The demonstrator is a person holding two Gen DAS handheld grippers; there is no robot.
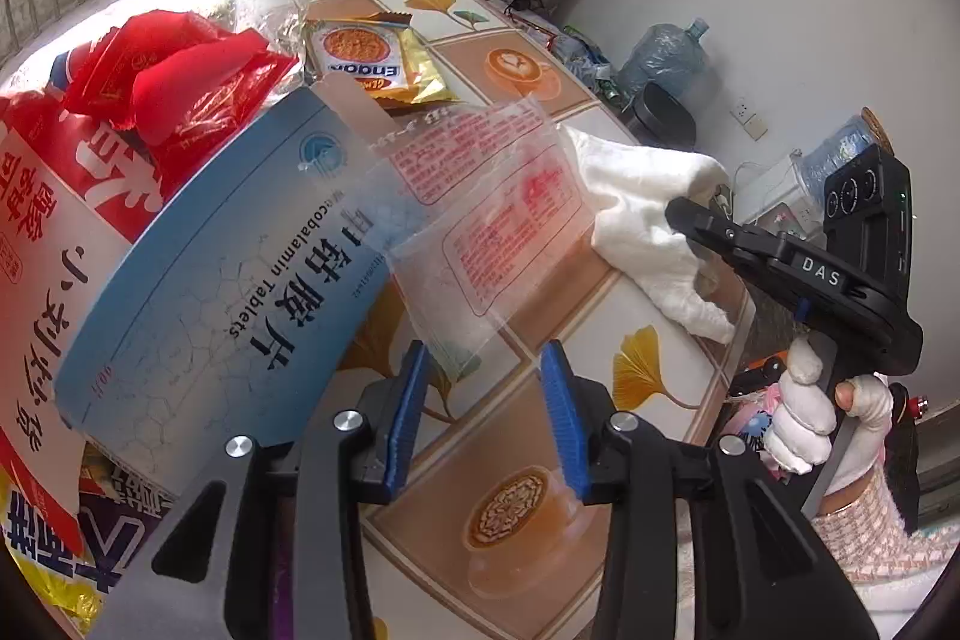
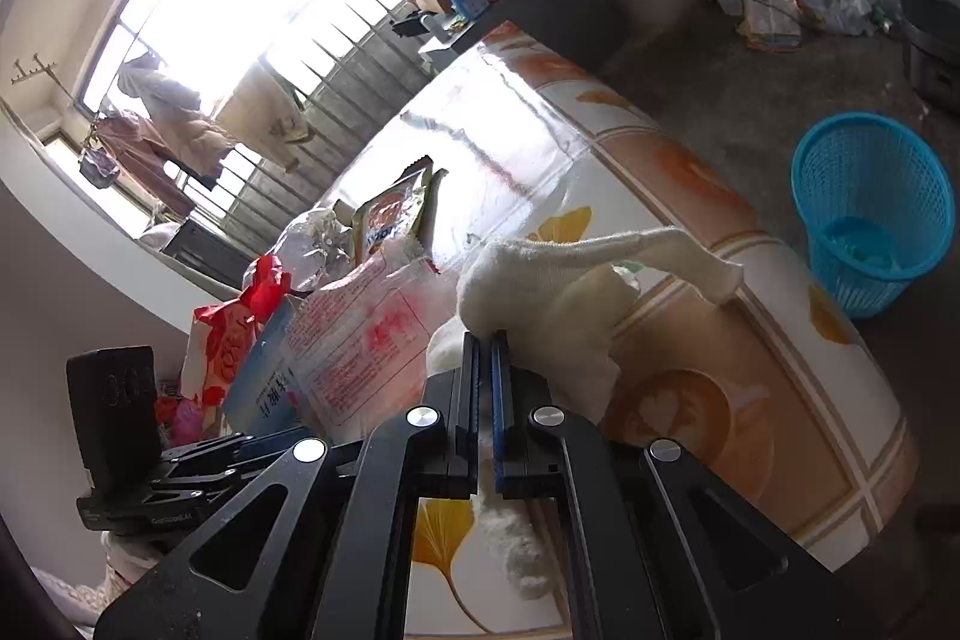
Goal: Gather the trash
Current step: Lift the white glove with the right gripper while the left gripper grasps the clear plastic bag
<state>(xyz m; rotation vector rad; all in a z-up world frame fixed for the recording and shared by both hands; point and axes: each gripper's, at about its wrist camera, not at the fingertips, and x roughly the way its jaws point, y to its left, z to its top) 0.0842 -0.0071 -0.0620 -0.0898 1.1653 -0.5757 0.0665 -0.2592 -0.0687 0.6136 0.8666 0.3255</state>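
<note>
- Left gripper [image 1: 487, 412] jaws stand apart, nothing pinched. The clear printed wrapper [image 1: 480, 214] lies just ahead of them, its near corner dipping toward the gap but no pad pressing on it.
- Right gripper [image 2: 485, 340] jaws are together, clamped on a white cloth [image 2: 540, 304]. The cloth bunches above the tips, and a tail hangs down behind them.
- The cloth trails across the table [image 2: 690, 400] edge, one end draped toward the floor side. It looks like a wiping rag rather than trash, probably held to sweep or clear the surface.
- Trash sits heaped on the left side of the table: blue tablet box [image 1: 228, 292], red wrappers [image 1: 174, 70], gold snack packet [image 1: 372, 61], more packets underneath.
- The box leans on the heap, tilted, and the clear wrapper overlaps its upper edge.
- Blue mesh bin [image 2: 870, 214] stands on the floor beside the table, well apart from the heap. That's the likely drop point.
- My read: the left gripper is lined up for the wrapper; thin film may slip or drag the box with it.
</note>
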